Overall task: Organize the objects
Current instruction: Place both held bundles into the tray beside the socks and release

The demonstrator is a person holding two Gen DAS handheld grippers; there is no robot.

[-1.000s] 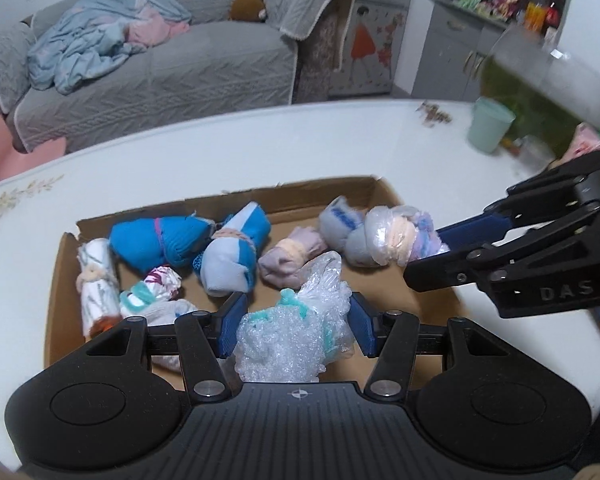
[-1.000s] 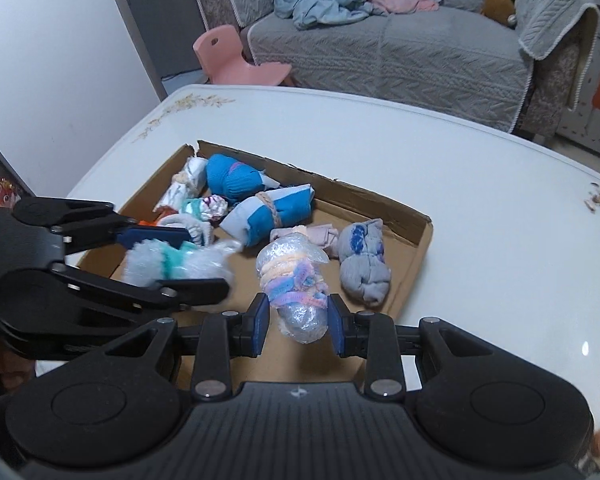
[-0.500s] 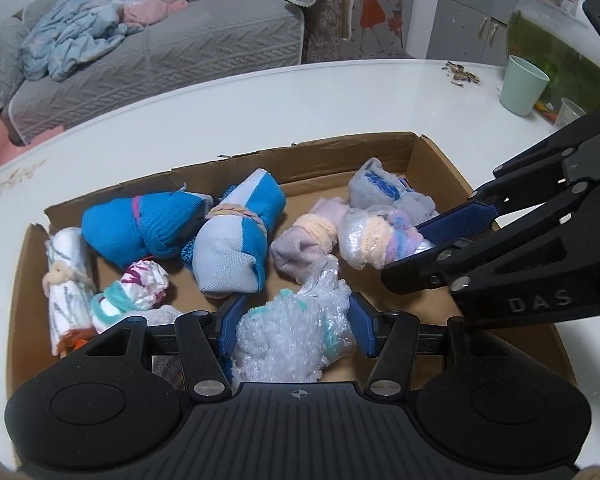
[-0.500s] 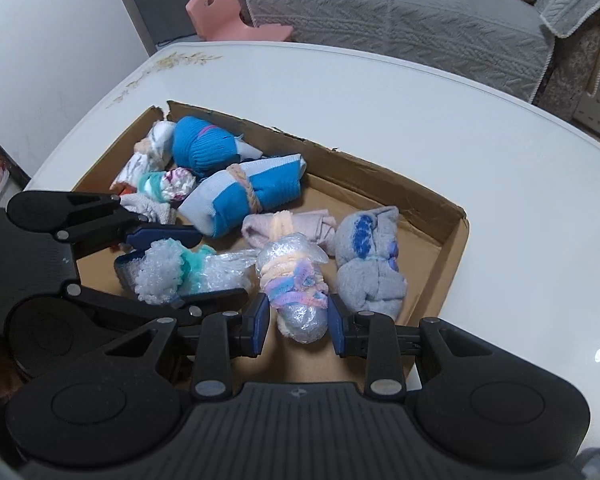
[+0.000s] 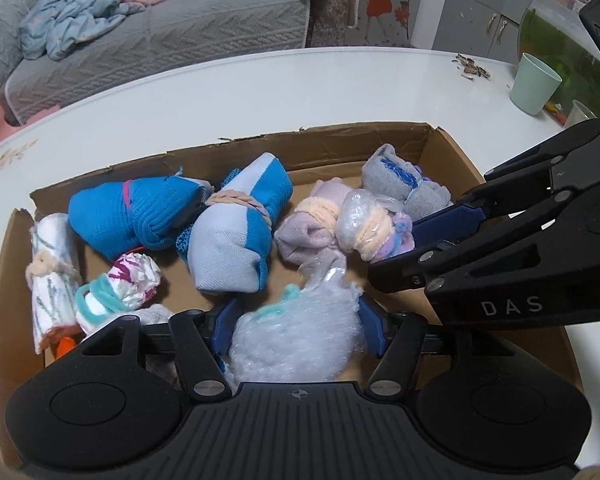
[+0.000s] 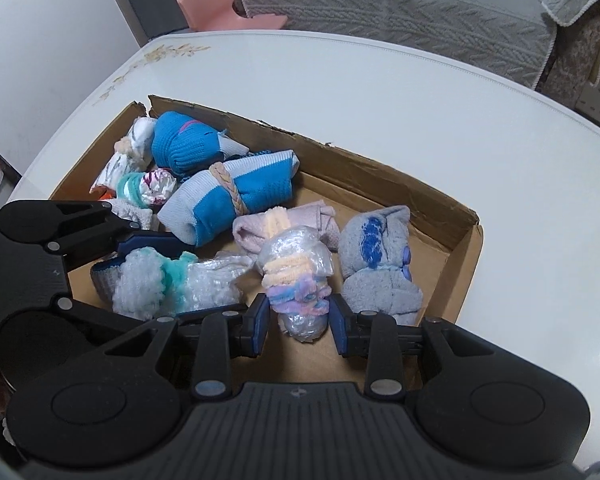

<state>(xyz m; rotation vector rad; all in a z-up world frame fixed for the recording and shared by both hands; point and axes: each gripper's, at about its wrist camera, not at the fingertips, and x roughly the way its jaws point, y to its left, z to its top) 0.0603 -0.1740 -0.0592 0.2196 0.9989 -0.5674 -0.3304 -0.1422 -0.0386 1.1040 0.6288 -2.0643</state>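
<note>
A shallow cardboard box [image 5: 320, 136] on the white table holds several tied sock rolls. Among them are a blue roll [image 5: 132, 216], a blue-and-grey roll with a braided tie [image 5: 232, 240], a lilac roll [image 5: 308, 232] and a grey roll [image 5: 400, 184]. My left gripper [image 5: 296, 326] is low in the box's near side. Its jaws are opening around a bubble-wrap bundle with a teal tie [image 6: 172, 284], which lies loose on the box floor. My right gripper [image 6: 300, 320] is shut on a plastic-wrapped bundle with peach, pink and blue ties [image 6: 296, 280], beside the lilac roll.
A mint cup [image 5: 534, 84], a glass bowl [image 5: 568, 40] and scattered seed husks [image 5: 470, 70] are on the table's far right. Beyond the table are a grey sofa [image 5: 160, 36] with clothes on it and a pink chair [image 6: 220, 8].
Both grippers have come down into the box with their bundles. The left jaws have spread wider around the bubble-wrap bundle. The right grip looks unchanged.
</note>
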